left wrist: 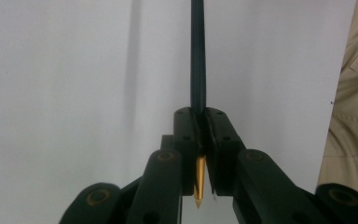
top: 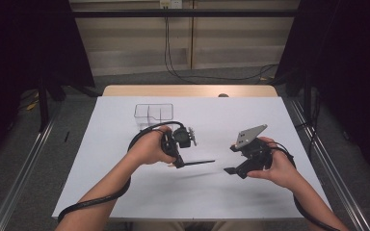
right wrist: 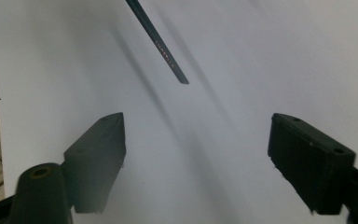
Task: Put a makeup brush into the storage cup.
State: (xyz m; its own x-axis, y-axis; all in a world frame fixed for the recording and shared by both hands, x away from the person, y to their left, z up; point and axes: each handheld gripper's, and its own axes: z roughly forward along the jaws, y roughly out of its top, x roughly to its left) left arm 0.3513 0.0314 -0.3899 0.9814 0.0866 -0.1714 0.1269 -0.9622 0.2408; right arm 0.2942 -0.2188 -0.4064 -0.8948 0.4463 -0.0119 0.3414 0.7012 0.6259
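White sheeting covers the one desk, and two tools work above it, one in each of the person's hands. The left tool is clenched on a single slim black pen: in the left gripper view its two jaws press together on the shaft, with the gold pointed tip poking back behind the pads and the long dark barrel running straight out ahead over the desk. From the high view the pen lies roughly level, just above the surface, its free end pointing toward the right tool, with a clear gap between the two.

That right tool is released and grasps nothing. In the right gripper view its two black jaws stand wide apart, with bare white desk between them, and the pen's blunt end, bearing faint lettering, hangs ahead of and above the gap without touching either jaw. One grey three-cornered plate sits on top of this tool.

One clear plastic container, split into compartments, stands farther back on the desk, behind the left hand and apart from it. One black cable trails from each tool along the forearm.
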